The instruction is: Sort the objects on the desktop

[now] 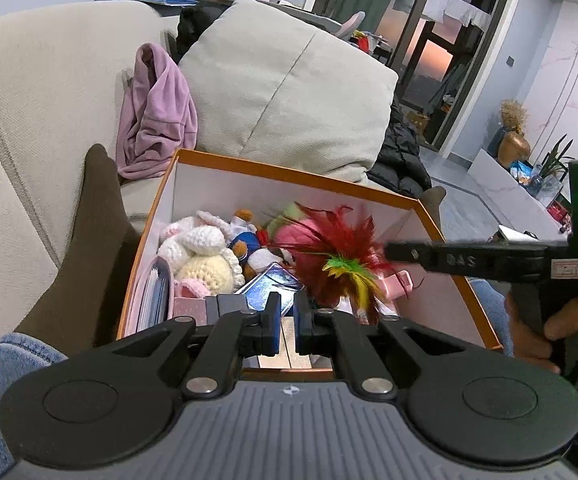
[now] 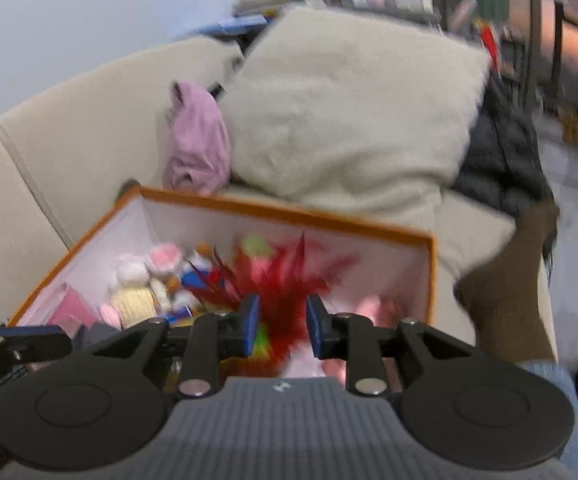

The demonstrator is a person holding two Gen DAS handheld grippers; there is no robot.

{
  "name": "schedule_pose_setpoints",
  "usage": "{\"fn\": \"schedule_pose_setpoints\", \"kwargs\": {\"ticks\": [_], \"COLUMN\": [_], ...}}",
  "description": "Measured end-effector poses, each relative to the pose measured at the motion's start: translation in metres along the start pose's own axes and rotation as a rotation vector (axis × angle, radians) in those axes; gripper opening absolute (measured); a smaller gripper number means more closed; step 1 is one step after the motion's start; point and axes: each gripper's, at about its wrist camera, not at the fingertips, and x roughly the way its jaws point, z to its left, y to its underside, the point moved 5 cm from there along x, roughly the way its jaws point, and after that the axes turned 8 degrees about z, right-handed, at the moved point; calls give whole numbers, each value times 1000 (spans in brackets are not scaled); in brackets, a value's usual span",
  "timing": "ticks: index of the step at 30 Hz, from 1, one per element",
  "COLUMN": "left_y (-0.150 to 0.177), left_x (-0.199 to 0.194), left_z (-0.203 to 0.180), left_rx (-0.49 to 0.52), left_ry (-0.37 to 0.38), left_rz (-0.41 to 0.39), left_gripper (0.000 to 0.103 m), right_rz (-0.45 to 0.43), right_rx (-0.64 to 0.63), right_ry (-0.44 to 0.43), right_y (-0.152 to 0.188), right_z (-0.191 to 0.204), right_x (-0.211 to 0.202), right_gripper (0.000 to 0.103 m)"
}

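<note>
1. Left wrist view: one orange-rimmed cardboard box with white inner walls (image 1: 289, 178) sits on a beige sofa (image 1: 29, 128). Inside lie one red feather tuft with a green-yellow centre (image 1: 341, 258), one cream crocheted bunny (image 1: 201, 252) and one small bear in blue (image 1: 247, 246). The left gripper (image 1: 287, 326) has its fingers almost closed, empty.
2. Right wrist view, blurred: the right gripper (image 2: 281, 324) hangs over the feathers, fingers parted, nothing pinched.
</note>
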Motion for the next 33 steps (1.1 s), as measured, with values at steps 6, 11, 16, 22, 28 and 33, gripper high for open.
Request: {"fn": "schedule_pose_setpoints", "kwargs": {"ticks": [6,11,16,22,28,33], "left_y": [5,12,15,14,16,21], "left_x": [1,3,4,6,14,23], "left_z": [-4,-15,-26,-35,-22,-14], "left_rx": [12,62,103,181,146,115], "left_ry": [-3,-52,-72,-140,-152,-157], "left_rz": [-9,-25,-116,-196,-189,-169], "left_gripper": [16,32,65,82,86,86], "right_rz": [20,-89,-242,-312,-274,-289], "right_rx": [98,74,43,80,115,30], "right_ry": [-68,-18,17,81,95,175], "right_y": [27,56,64,67,75,82], "right_z": [-13,8,23,20,15,25], "right_x": [-15,-33,-50,-48,-34,-26], "right_gripper": [42,53,64,72,77,82]}}
